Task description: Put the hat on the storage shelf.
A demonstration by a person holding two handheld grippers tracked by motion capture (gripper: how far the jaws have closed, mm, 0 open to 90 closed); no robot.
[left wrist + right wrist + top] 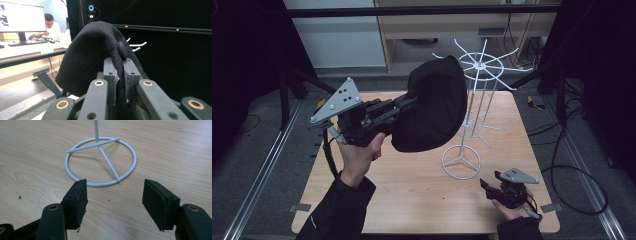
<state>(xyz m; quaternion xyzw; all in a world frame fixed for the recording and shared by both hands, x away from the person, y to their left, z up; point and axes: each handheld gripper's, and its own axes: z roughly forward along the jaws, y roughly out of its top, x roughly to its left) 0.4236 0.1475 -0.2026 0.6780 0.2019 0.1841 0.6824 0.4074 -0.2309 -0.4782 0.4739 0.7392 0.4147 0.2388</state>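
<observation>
Sleeves and hands come in at the near edge of the wooden table; the right gripper sits low at the near right corner, held in the person's right hand, its grey three-cornered plate on top; in the right gripper view its two black pads stand spread wide apart with nothing between them, just above the bare tabletop, pointing at the round base ring of the white wire rack; the ring lies just beyond the pad tips and is not touched.

Farther in and to the left, the left hand holds the left gripper raised above the table and pointing toward the rack; its jaws are closed on the black hat; in the left gripper view the grey pads pinch a thick rolled hem of the hat between them, a round knob of fabric bulging just past the pad tips; the hat's dome hangs off the gripper in the air, clear of the table, its far side near or against the upper spokes of the rack, and I cannot tell whether they touch.

Beyond the hat the rack stands upright right of the table's middle; white hook ends show past the hat's edge; behind, a person sits at a desk with a monitor.
</observation>
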